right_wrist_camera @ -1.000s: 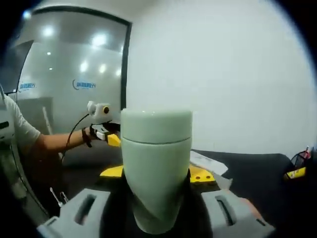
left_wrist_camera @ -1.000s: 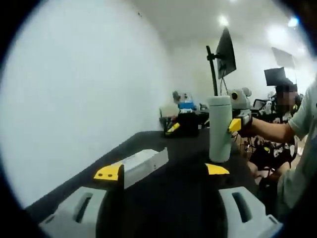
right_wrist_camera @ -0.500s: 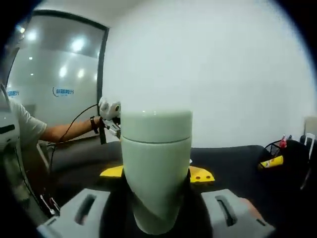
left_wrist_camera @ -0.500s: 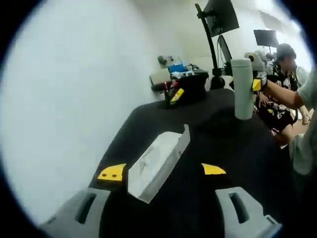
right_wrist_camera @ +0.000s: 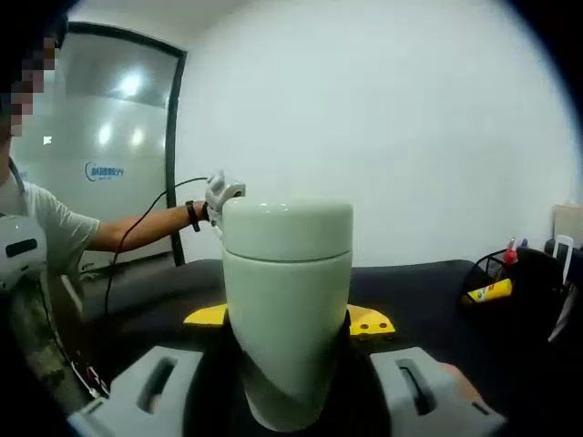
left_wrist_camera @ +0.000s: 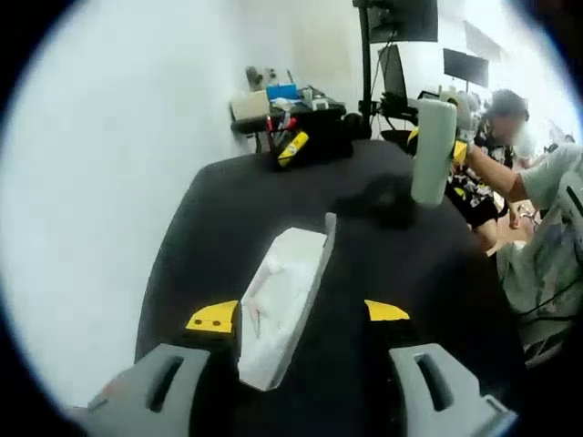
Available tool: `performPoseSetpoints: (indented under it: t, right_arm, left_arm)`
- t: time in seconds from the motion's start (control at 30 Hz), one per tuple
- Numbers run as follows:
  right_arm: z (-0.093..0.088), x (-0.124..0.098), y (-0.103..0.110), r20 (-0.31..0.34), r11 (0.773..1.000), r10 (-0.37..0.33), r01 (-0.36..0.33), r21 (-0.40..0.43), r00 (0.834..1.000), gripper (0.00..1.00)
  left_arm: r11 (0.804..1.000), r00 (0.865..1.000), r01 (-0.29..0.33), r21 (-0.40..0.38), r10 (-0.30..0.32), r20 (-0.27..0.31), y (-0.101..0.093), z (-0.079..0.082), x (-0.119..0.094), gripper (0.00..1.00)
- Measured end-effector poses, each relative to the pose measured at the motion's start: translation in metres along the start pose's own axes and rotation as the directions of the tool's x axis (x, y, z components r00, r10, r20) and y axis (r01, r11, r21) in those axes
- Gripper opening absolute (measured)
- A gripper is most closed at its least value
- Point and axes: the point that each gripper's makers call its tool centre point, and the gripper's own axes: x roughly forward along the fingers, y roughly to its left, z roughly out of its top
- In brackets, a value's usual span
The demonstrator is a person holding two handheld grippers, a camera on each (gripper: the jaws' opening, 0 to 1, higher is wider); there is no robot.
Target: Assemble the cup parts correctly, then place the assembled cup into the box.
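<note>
Cup [right_wrist_camera: 288, 309]: pale green, lid seated on the body, upright, clamped between the jaws of the right claw [right_wrist_camera: 288, 320], whose yellow tips show at either side of the body; in the left gripper view the same cup [left_wrist_camera: 432, 151] hangs above the far right part of the surface [left_wrist_camera: 219, 200], clear of it, with the right claw [left_wrist_camera: 458, 150] against its far side. Box [left_wrist_camera: 278, 302]: white, flat, shallow, lying on the black surface well apart from the cup, its near end between the jaws of the left claw [left_wrist_camera: 297, 315]. Left claw: jaws spread wide, nothing gripped, yellow tips flanking the box end without clear contact. In the right gripper view the left claw [right_wrist_camera: 221, 194] appears beyond the cup, held by a person's outstretched arm [right_wrist_camera: 137, 228], a cable trailing from it. Beyond the box, at the surface's far edge: a dark holder [left_wrist_camera: 305, 141] with a yellow-and-black item, and a monitor arm [left_wrist_camera: 366, 55] rising behind. A seated person [left_wrist_camera: 496, 118] is past the cup.
</note>
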Motion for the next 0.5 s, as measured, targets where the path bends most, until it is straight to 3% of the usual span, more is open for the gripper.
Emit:
performPoseSetpoints:
  t: [0.13, 0.23, 0.3, 0.4, 0.47, 0.5]
  right_arm:
    - [-0.001, -0.001, -0.01, -0.007, 1.0, -0.021, 0.021, -0.003, 1.0, 0.43]
    - [-0.002, 0.0, -0.015, -0.012, 1.0, -0.029, 0.029, 0.001, 1.0, 0.43]
    - [-0.004, 0.003, -0.016, -0.025, 1.0, -0.03, 0.03, -0.002, 0.999, 0.43]
    - [-0.007, 0.005, -0.017, -0.036, 0.999, -0.034, 0.034, -0.011, 0.999, 0.43]
    - [-0.007, 0.005, -0.017, -0.038, 0.999, -0.033, 0.033, -0.01, 0.999, 0.43]
    - [-0.008, 0.005, -0.016, -0.037, 0.999, -0.033, 0.032, -0.009, 0.999, 0.43]
  left_arm:
    - [1.0, 1.0, 0.003, 0.025, -0.003, -0.018, 0.003, -0.006, 0.018, 0.4]
    - [0.996, 0.996, -0.046, 0.074, 0.041, 0.078, 0.013, 0.007, 0.024, 0.41]
    - [0.997, 0.996, -0.028, 0.065, 0.022, 0.089, 0.011, 0.007, 0.025, 0.43]
    - [0.996, 1.0, 0.01, 0.091, -0.011, 0.003, 0.008, -0.009, 0.033, 0.52]
    - [0.998, 0.998, 0.044, 0.047, -0.042, -0.05, 0.003, -0.018, 0.038, 0.54]
    - [0.997, 0.998, 0.043, 0.065, -0.04, -0.05, 0.005, -0.017, 0.042, 0.56]
